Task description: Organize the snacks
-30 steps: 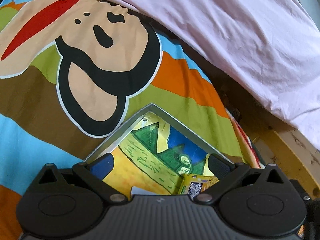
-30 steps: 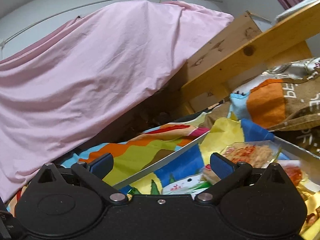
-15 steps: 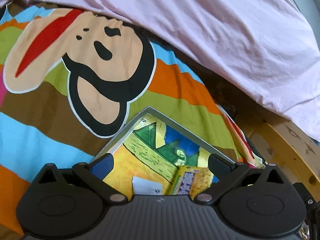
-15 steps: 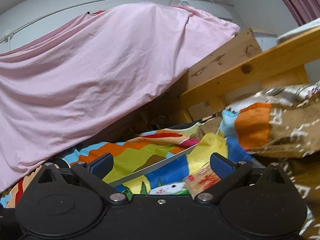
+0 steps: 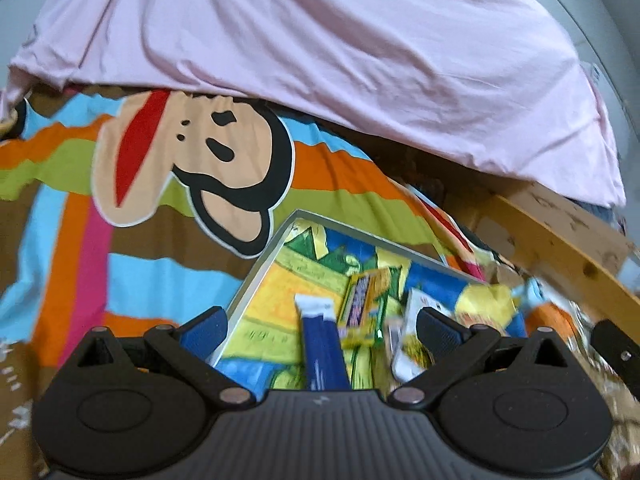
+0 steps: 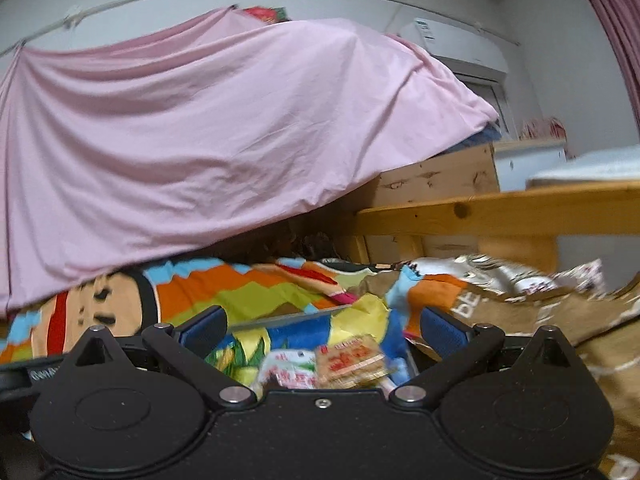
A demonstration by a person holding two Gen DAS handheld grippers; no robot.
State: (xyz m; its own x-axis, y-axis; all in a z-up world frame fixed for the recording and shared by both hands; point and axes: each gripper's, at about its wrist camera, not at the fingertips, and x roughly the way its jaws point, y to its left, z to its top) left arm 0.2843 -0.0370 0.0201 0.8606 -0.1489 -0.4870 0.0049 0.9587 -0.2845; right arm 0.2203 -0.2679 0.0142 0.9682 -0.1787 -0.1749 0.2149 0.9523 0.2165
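Pink sheet point(image 5: 340, 60), soft and creased, hangs from a line across the back of both views and covers the bulk behind the bed. Below it lies a bedspread point(image 5: 120, 248) of striped cotton in orange, green, brown and blue, printed with a cartoon monkey face; a pale wooden rail point(image 6: 500, 212), knotty and square-edged, runs along the right. On the bedspread rests a shallow rectangular tray point(image 5: 264, 252) with a thin grey metal rim and a bright yellow, green and blue picture on its floor. The snacks are in that tray: a long dark blue bar point(image 5: 324, 356) with a white crimped end, a flat yellow packet point(image 5: 362, 304) with purple print just beside it, a white wrapper point(image 5: 412, 332) blurred to its right, and, in the right view, a clear crinkly cracker pack point(image 6: 350, 360). Left gripper point(image 5: 318, 326) hovers over the tray, jaws wide apart and holding nothing; right gripper point(image 6: 322, 328) likewise, spread and empty. Judgement: step in hand is choosing a snack to sort. Next move likely calls for lowering over one packet, aligning across its narrow width, and closing gently, since foil slips and crackers crush.
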